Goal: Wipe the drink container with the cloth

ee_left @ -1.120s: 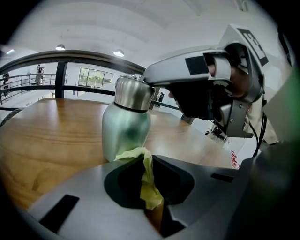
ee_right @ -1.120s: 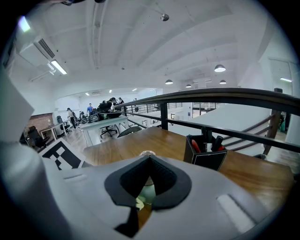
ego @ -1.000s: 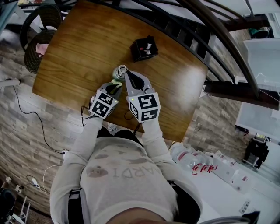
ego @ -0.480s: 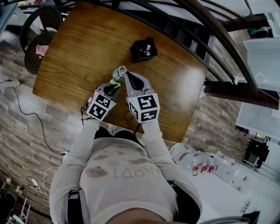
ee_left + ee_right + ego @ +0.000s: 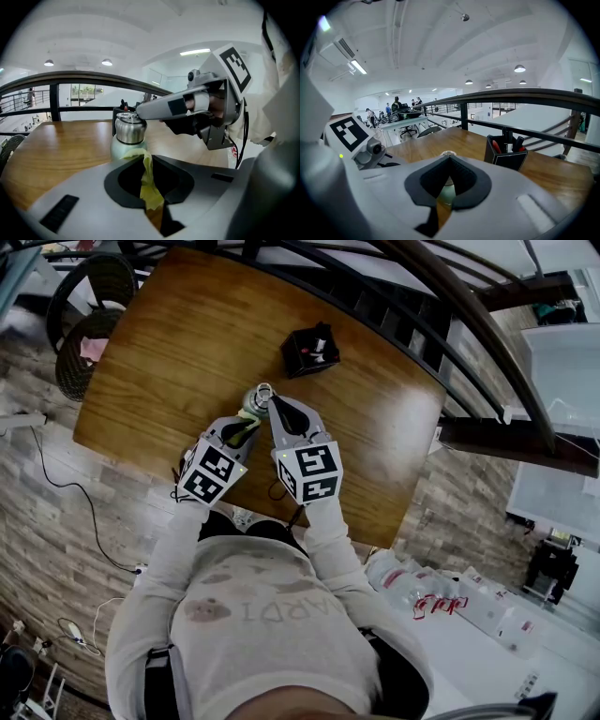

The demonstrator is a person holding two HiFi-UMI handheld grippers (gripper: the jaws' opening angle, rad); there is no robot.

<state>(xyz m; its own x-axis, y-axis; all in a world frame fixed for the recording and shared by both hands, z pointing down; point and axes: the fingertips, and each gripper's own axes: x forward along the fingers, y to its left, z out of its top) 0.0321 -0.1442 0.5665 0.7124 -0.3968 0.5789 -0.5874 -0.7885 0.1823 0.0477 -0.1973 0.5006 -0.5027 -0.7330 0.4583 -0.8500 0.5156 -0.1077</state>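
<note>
L gripper point(image 5: 246, 426), clenched on yellow cloth point(image 5: 149, 180), has drawn slightly nearer down bottle point(image 5: 130, 130) while R gripper point(image 5: 269, 401) clamps its top steady, so wipe stroke prob. underway.

Bright, even light from ceiling lamps point(image 5: 107, 62) leaves soft shadows; all views bend strongly at their dark, vignetted edges.
</note>
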